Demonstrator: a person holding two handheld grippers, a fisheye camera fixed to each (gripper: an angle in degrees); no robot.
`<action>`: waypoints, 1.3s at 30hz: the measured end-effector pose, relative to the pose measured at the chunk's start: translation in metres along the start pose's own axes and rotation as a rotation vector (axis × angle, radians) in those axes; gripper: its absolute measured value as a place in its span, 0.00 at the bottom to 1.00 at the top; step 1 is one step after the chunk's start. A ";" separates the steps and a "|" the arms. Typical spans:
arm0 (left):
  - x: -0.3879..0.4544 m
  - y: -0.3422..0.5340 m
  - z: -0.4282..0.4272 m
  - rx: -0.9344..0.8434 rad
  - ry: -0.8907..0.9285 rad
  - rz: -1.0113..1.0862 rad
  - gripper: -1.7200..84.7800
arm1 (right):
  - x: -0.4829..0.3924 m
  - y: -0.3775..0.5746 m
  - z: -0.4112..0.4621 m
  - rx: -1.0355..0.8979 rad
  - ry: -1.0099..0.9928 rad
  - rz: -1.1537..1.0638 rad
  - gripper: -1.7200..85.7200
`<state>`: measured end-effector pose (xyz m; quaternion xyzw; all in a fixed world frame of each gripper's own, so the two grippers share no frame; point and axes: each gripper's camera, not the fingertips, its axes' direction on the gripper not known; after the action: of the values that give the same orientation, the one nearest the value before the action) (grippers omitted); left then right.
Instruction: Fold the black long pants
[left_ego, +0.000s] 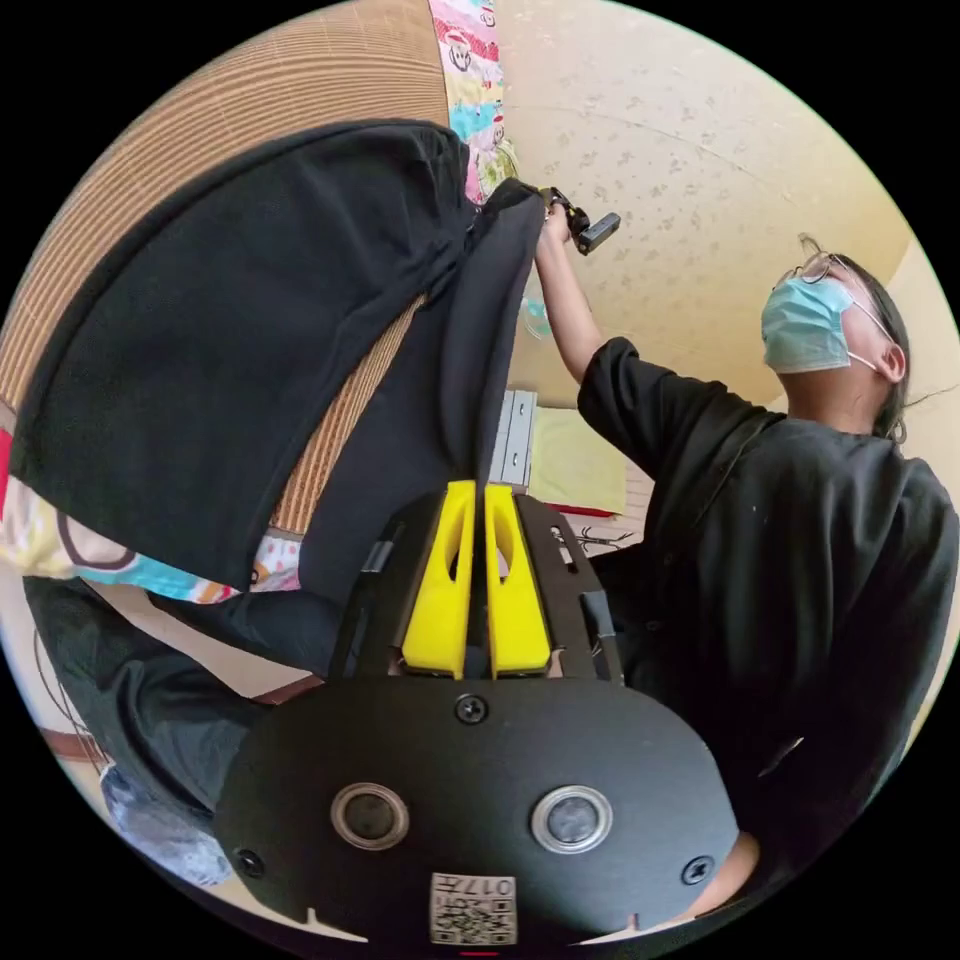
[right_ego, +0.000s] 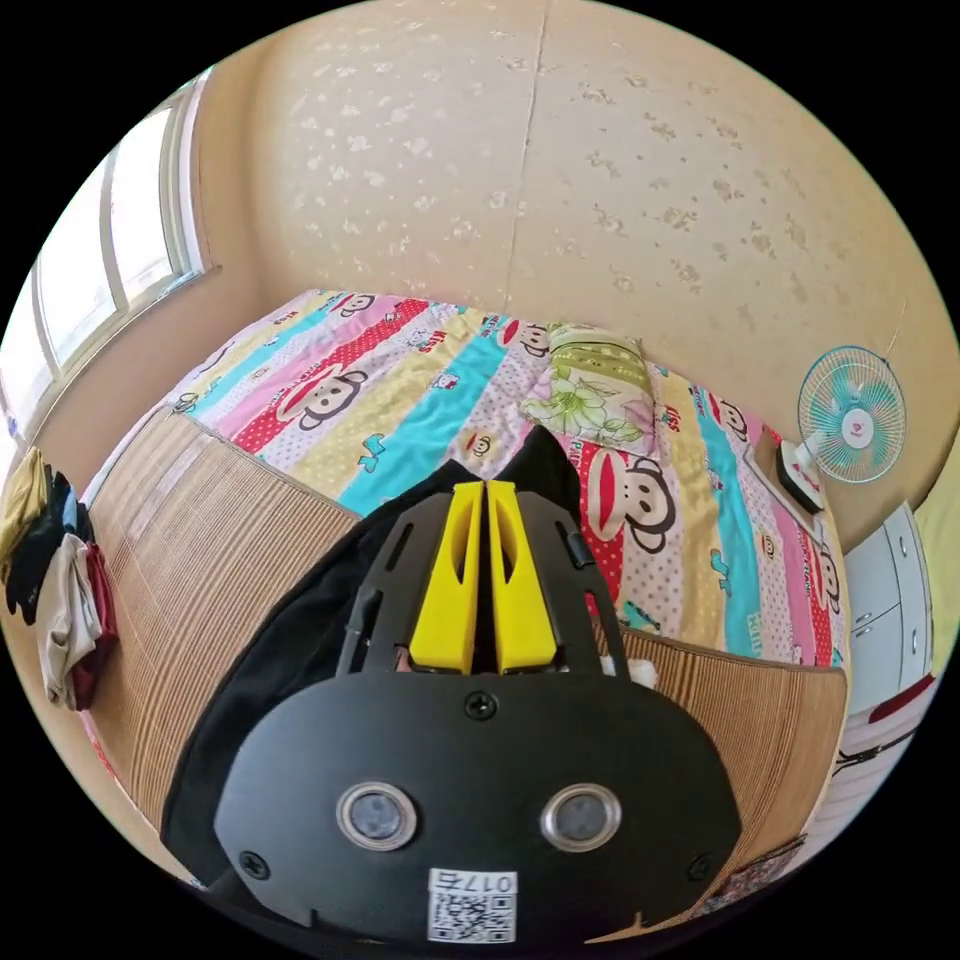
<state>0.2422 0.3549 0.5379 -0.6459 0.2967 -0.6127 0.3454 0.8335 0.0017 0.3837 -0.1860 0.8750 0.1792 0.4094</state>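
Note:
The black long pants (left_ego: 230, 330) hang stretched between my two grippers above a woven bamboo mat (left_ego: 250, 90). My left gripper (left_ego: 481, 487) has its yellow jaws shut on one edge of the fabric. In the left gripper view the right gripper (left_ego: 585, 228), held up in the person's hand, pinches the far end of the same edge. In the right gripper view my right gripper (right_ego: 485, 485) is shut on the pants (right_ego: 300, 620), whose cloth shows past the jaw tips and drapes down to the left over the mat (right_ego: 200, 560).
A bed with a colourful cartoon sheet (right_ego: 400, 400) and a green floral pillow (right_ego: 590, 385) lies beyond the mat. A pile of clothes (right_ego: 60, 580) sits by the window wall; a fan (right_ego: 850, 415) and white cabinet (right_ego: 890, 600) stand at right. The person (left_ego: 800, 560) is close on the right.

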 end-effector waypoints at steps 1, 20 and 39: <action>-0.001 -0.004 -0.026 0.065 -0.034 0.007 0.01 | -0.023 -0.004 0.023 -0.025 -0.023 0.018 0.03; -0.019 -0.028 -0.088 0.130 -0.177 0.143 0.01 | -0.143 0.018 0.170 -0.161 0.093 0.024 0.03; 0.027 -0.092 -0.082 -0.065 -0.597 0.172 0.11 | -0.032 0.355 -0.042 -0.563 -0.335 0.117 0.13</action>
<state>0.1590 0.3798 0.6294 -0.7805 0.2551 -0.3545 0.4473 0.6573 0.2959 0.4912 -0.2089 0.7209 0.4653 0.4692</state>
